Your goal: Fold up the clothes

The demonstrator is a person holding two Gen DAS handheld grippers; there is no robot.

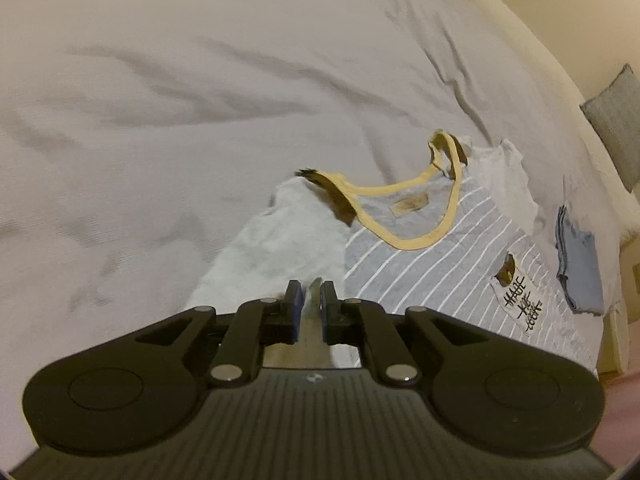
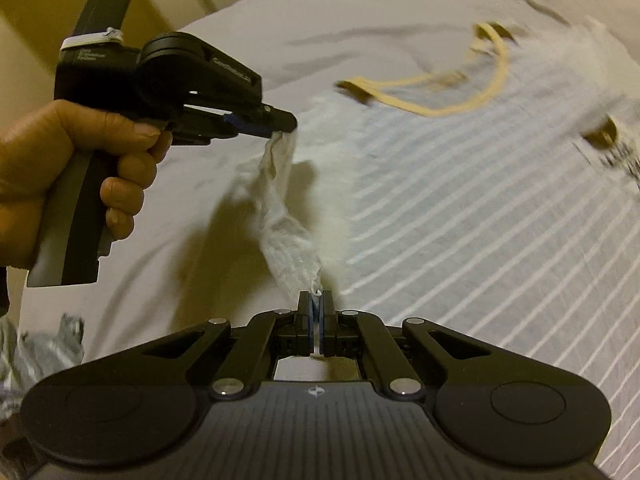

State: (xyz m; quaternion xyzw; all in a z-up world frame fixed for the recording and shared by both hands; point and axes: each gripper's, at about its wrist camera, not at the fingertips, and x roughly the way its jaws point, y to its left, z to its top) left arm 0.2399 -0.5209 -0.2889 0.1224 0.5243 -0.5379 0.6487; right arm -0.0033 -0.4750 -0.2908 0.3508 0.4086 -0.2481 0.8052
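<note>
Holding the pale sleeve (image 2: 280, 200) at two points, you have both tools pinched on thin fabric: the left gripper (image 2: 286, 126) grips its upper end, the right gripper (image 2: 316, 308) its lower edge, with the cloth hanging slack and twisted between them. The striped T-shirt (image 1: 432, 272) lies face up on the bed (image 1: 160, 100), yellow neckline (image 1: 404, 236) towards the far side. Expect it to handle light, limp and stretchy; it will sag and bunch rather than hold a line, so keep the span taut. Seams and hems are likely your safest holds, since a single layer may slip out. A folded blue garment (image 1: 578, 268) sits just beside the shirt's far side.
</note>
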